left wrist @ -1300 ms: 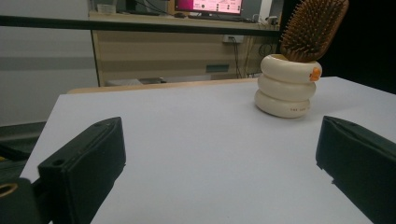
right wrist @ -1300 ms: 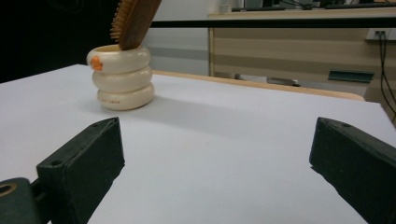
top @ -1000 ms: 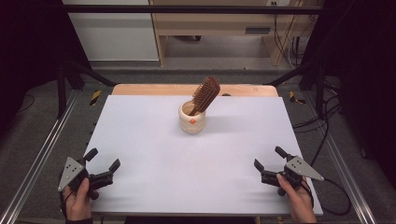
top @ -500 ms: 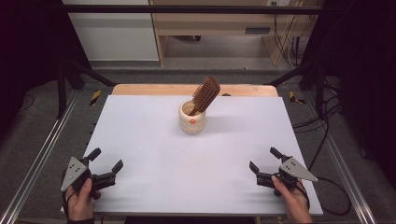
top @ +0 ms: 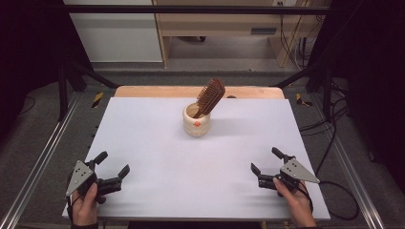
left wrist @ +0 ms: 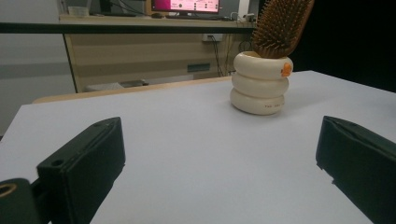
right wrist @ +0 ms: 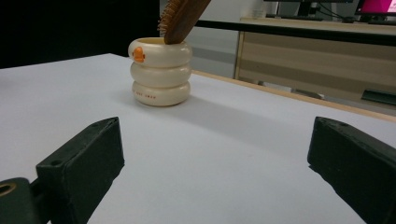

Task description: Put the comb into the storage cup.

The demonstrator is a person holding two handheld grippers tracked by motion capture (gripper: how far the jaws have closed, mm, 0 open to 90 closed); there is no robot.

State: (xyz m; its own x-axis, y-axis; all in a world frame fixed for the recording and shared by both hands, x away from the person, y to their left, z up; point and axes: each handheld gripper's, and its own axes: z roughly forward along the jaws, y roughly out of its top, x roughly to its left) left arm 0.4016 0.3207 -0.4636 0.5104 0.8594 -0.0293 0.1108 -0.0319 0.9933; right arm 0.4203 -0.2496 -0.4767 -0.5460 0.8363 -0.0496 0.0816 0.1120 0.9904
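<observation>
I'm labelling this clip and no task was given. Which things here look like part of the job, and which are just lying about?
Likely part of the job:
- wooden hairbrush, leaning bristle end up in the holder
- cream ringed holder
- left gripper and right gripper, jaws open, apart from both

Just about:
- white table
- monitor on the desk behind
</observation>
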